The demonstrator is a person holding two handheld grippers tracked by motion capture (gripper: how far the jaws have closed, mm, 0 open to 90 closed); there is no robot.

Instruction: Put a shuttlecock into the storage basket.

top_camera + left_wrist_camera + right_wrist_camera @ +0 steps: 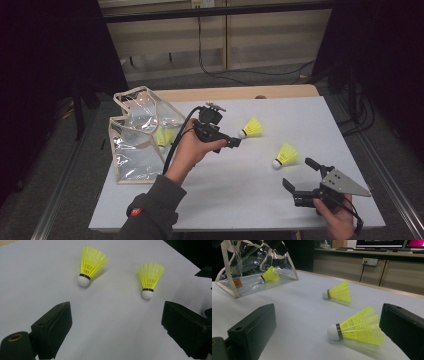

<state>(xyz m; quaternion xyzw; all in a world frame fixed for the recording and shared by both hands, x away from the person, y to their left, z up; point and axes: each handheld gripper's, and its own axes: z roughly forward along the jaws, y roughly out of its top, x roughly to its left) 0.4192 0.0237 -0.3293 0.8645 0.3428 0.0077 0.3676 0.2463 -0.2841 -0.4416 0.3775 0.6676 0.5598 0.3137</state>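
Two yellow shuttlecocks with white cork tips lie on the pale table. One shuttlecock rests just right of my left gripper, which is open and empty. The other shuttlecock lies just beyond my right gripper, also open, with its cork between the jaws' line of sight but untouched. A third shuttlecock lies inside a clear bag with beige trim at the table's left.
The table mat ends close behind the right hand and at the right edge. A wooden strip borders the far side. Cables run along the floor beyond it. Bare mat lies between the two grippers.
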